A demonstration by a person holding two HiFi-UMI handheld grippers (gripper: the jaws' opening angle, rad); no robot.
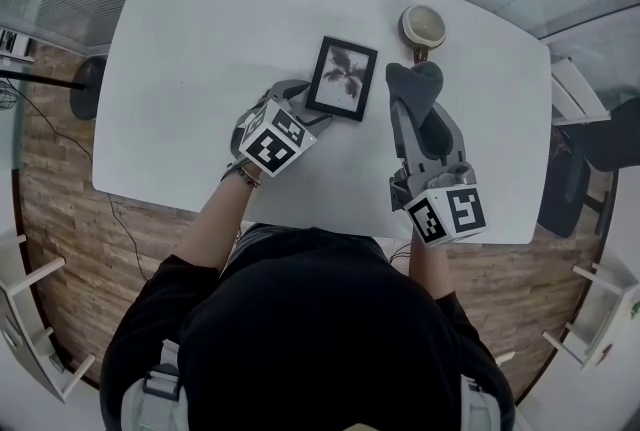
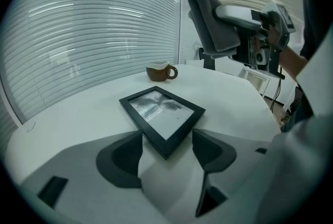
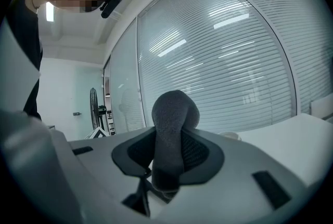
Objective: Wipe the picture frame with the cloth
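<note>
Frame (image 1: 342, 78) lies mid-tabletop, one corner between the left gripper's (image 1: 298, 111) spread jaws. The right gripper (image 1: 412, 104) clamps the cloth (image 1: 418, 77). A mug (image 1: 423, 26) sits by the far edge.

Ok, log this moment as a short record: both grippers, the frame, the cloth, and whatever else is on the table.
left gripper: open, near corner of the picture frame between its jaws; contact unclear
right gripper: shut on the cloth, held up off the white table
picture frame: black, lying flat on the table, picture side up
cloth: dark grey, bunched between the jaws, clear of the frame
mug: near the table's far edge, beyond the frame
wiping: not yet begun
</note>
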